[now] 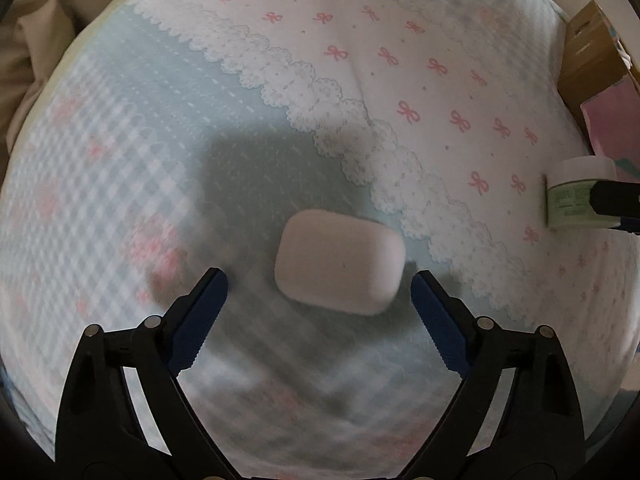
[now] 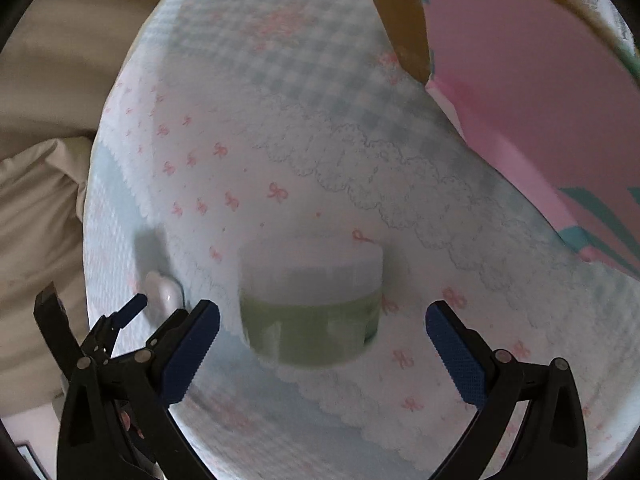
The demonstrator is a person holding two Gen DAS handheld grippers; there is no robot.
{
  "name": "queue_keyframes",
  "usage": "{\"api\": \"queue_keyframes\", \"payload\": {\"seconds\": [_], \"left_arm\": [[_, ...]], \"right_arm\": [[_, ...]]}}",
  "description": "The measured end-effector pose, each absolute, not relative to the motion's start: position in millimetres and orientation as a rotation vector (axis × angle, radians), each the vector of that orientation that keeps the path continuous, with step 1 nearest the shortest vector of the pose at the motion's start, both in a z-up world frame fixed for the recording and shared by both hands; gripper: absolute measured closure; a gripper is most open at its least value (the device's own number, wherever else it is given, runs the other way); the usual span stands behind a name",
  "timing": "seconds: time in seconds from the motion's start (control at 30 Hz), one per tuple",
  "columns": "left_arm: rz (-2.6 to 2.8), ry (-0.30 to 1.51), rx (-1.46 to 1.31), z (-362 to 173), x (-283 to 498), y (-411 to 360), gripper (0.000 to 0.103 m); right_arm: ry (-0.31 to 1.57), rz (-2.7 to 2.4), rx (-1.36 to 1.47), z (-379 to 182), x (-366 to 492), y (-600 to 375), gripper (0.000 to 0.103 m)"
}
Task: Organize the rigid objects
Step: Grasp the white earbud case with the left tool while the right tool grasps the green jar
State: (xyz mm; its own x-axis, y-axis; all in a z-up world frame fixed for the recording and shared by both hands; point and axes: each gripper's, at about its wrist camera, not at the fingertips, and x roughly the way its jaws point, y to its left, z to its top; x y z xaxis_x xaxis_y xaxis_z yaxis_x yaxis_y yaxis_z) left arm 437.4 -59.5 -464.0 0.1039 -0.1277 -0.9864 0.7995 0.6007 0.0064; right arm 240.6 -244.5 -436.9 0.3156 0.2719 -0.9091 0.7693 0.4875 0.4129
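A white rounded case point(image 1: 340, 260) lies flat on the patterned bedcover point(image 1: 280, 80). My left gripper point(image 1: 318, 277) points down over it, jaws open, one blue pad on each side of the case and clear of it. A short jar point(image 2: 310, 312) with a white lid and a green label stands between the open jaws of my right gripper point(image 2: 323, 308), and neither pad touches it. The right wrist view is blurred. The jar point(image 1: 576, 192) shows at the right edge of the left wrist view. The case point(image 2: 162, 290) shows at the left of the right wrist view.
A cardboard box point(image 2: 540, 80) with a pink inside stands just right of the jar, also seen as the box point(image 1: 592, 60). Beige cloth point(image 2: 40, 200) borders the bedcover on the left. The cover carries pink bows, white lace and blue gingham.
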Motion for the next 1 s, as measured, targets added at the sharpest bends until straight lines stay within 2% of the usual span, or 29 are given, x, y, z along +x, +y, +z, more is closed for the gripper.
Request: {"api": "queue_keyframes", "payload": {"seconds": [0.1,0.13,0.27,0.37,0.73,1.0], "left_arm": [[-0.771,1.292,0.651,-468.4,440.7,-66.2,0.012],[-0.775,1.291,0.653,-470.0,442.6,-70.2,0.015],[-0.762,1.277,0.678,-472.1,443.0,-77.9,0.025],[-0.768,1.255,0.696,-468.5,435.9,-81.8,0.042],[-0.744,1.24,0.653,-445.8,416.5,-66.2,0.044],[-0.717,1.234,0.562,-402.8,393.0,-48.3,0.044]], "right_arm": [[1.248,-0.447,1.083,-442.1,245.5,-250.3,0.003],[1.247,-0.448,1.091,-442.8,246.8,-251.8,0.005],[1.274,-0.472,1.084,-447.5,249.9,-254.1,0.02],[1.253,-0.45,1.086,-445.2,251.8,-252.2,0.037],[1.253,-0.431,1.006,-437.6,254.9,-243.7,0.037],[1.217,-0.366,0.925,-407.3,246.5,-224.5,0.037]]}}
